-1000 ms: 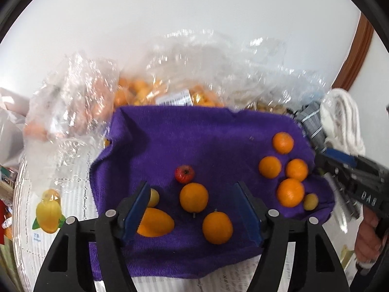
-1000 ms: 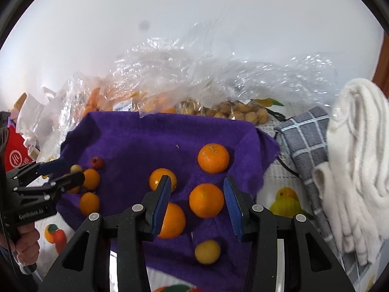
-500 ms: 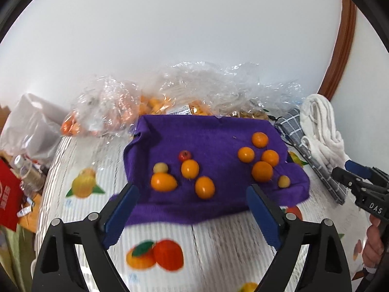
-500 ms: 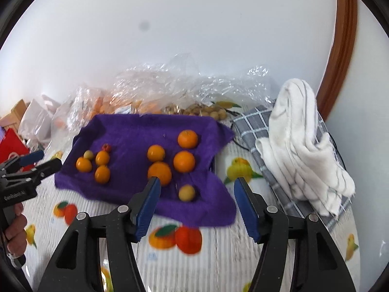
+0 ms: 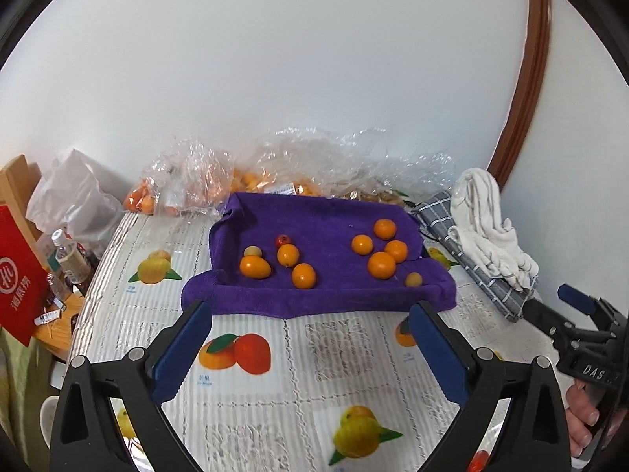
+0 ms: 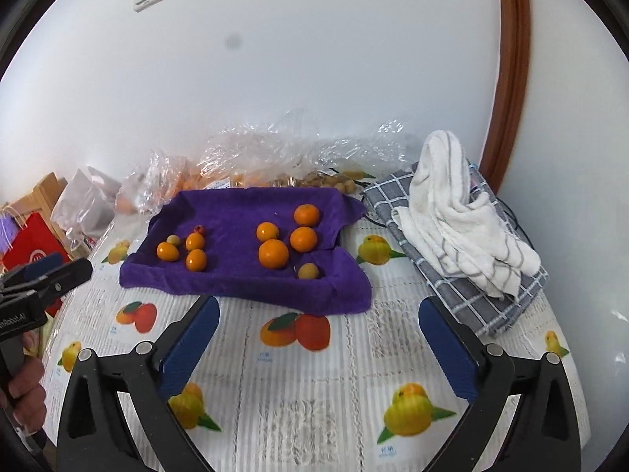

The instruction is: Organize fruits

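Both tongs have pulled back and up off the cloth since the earlier frames, so fruit that sat between the pads a second ago now lies well ahead of them. My left gripper (image 5: pixel 310 338) has its jaws opening, wide, nothing between them, only printed tablecloth (image 5: pixel 314 393) under the gap. My right gripper (image 6: pixel 318 334) is the same: jaws opening, wide, empty.

Purple towel (image 5: pixel 322 220) lies straight ahead of both tongs, its near edge just past the fingertips. On it, two fruit groups well apart.

Left group, ahead and slightly left of my left tongs: oval orange fruit (image 5: pixel 255 267), small pale fruit (image 5: pixel 252 251) just behind it, small red fruit (image 5: pixel 282 240), two more orange ones (image 5: pixel 287 255) (image 5: pixel 304 275).

Right group, ahead-right of my left tongs and dead ahead of my right ones: four oranges (image 6: pixel 273 253) (image 6: pixel 303 238) (image 6: pixel 267 231) (image 6: pixel 307 214) clustered close, a small yellowish fruit (image 6: pixel 308 271) nearest my right tongs.

Clear plastic bags (image 5: pixel 298 173) of fruit sit beyond the towel against the wall. White towel (image 6: pixel 460 212) on a grey checked cloth (image 6: pixel 471 299) is off to the right of my right tongs. Red bag (image 5: pixel 19 275) far left of my left tongs.

Each view catches the other gripper at its edge, with a hand (image 5: pixel 585 413) on the handle.
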